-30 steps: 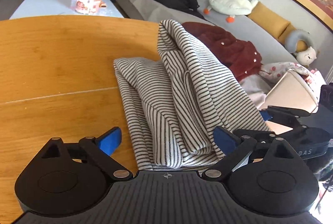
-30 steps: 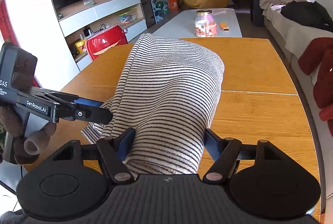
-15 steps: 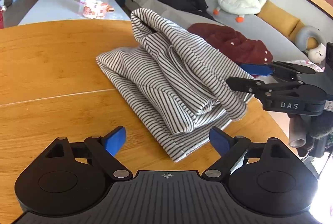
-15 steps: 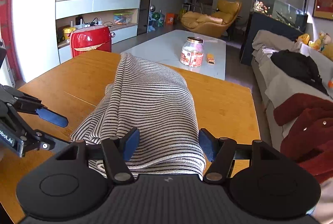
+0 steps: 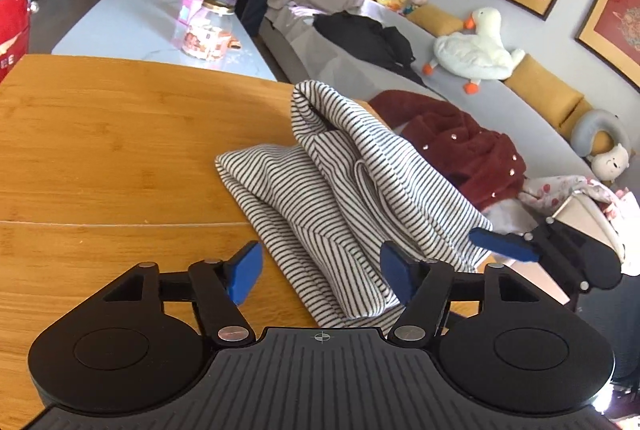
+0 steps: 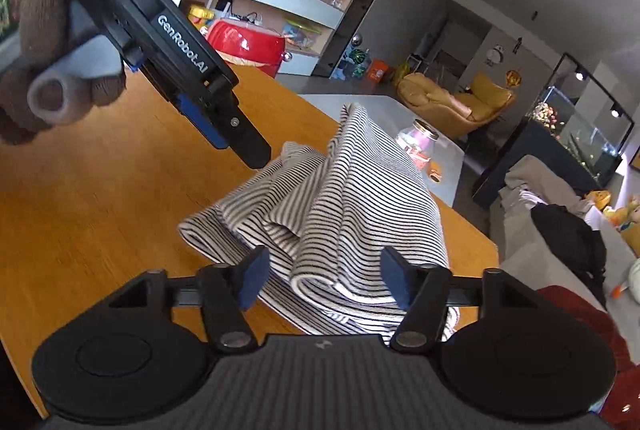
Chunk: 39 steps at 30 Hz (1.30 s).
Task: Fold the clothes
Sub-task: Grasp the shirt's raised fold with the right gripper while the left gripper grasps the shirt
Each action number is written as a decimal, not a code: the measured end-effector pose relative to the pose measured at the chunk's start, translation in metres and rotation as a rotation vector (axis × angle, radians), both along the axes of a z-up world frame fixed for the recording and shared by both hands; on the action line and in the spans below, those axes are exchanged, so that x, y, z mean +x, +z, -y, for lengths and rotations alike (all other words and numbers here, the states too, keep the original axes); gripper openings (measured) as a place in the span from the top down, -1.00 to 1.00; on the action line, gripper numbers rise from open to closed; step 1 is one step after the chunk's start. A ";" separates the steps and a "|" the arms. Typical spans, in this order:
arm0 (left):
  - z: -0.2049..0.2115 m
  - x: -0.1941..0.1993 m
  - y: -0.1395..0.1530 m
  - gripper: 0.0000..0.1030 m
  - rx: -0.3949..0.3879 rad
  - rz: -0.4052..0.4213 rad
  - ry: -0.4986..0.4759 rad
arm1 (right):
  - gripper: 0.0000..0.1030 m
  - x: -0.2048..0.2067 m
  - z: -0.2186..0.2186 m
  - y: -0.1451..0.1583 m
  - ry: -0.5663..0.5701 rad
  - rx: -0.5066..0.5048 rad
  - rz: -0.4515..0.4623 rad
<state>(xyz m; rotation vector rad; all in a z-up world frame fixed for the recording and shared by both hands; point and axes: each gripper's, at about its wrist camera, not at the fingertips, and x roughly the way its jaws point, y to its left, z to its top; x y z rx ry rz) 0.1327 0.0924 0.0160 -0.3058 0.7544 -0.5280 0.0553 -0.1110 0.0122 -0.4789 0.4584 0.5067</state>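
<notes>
since a moment ago the left tool has drawn back, jaws wide, straddling the near edge of the black-and-white striped knit garment, bunched on the wooden counter. the right tool is also wide, gripping nothing.

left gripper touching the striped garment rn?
Cannot tell. In the left wrist view the left gripper is open with the striped garment passing between its fingers; the right pad overlaps the cloth, but no view shows contact or gap plainly.
</notes>
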 end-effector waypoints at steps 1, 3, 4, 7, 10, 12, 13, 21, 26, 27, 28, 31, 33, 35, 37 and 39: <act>0.003 0.004 -0.002 -0.12 -0.013 -0.015 -0.012 | 0.30 0.005 0.002 0.002 -0.003 0.034 -0.024; 0.010 0.011 -0.009 0.07 -0.042 -0.051 -0.036 | 0.73 0.016 0.006 0.006 -0.009 0.102 -0.073; 0.012 0.014 -0.013 0.11 -0.060 -0.070 -0.049 | 0.79 0.021 0.008 0.008 -0.012 0.136 -0.097; 0.018 0.023 -0.025 0.16 -0.096 -0.121 -0.066 | 0.80 0.037 0.014 0.014 -0.021 0.238 -0.170; 0.020 0.027 -0.035 0.16 -0.119 -0.146 -0.067 | 0.80 0.052 0.020 0.020 -0.030 0.339 -0.243; 0.017 0.027 -0.037 0.16 -0.131 -0.151 -0.062 | 0.80 0.063 0.024 0.024 -0.036 0.407 -0.292; 0.014 0.026 -0.036 0.16 -0.128 -0.150 -0.053 | 0.80 0.068 0.026 0.026 -0.039 0.441 -0.316; -0.021 0.022 -0.019 0.04 -0.085 -0.096 0.066 | 0.30 0.045 -0.020 0.003 -0.098 0.234 -0.074; -0.018 0.031 -0.027 0.04 -0.084 -0.126 0.065 | -0.26 0.027 -0.053 -0.015 -0.135 0.073 0.103; -0.017 0.032 -0.028 0.04 -0.078 -0.127 0.063 | -0.26 0.024 -0.058 -0.018 -0.141 0.043 0.131; -0.017 0.032 -0.028 0.06 -0.075 -0.128 0.061 | -0.31 0.026 -0.060 -0.021 -0.145 0.017 0.141; -0.018 0.032 -0.030 0.06 -0.074 -0.133 0.051 | -0.45 0.031 -0.066 -0.032 -0.156 -0.061 0.172; -0.018 0.033 -0.031 0.06 -0.087 -0.142 0.035 | -0.29 0.035 -0.067 -0.033 -0.151 -0.106 0.193; -0.016 0.033 -0.033 0.09 -0.100 -0.151 0.018 | 0.33 0.040 -0.064 -0.030 -0.141 -0.141 0.214; -0.010 0.033 -0.036 0.08 -0.112 -0.157 -0.003 | 0.49 0.045 -0.053 -0.017 -0.168 -0.115 0.213; -0.003 0.034 -0.039 0.09 -0.122 -0.156 -0.022 | 0.53 0.053 -0.033 0.012 -0.196 0.019 0.153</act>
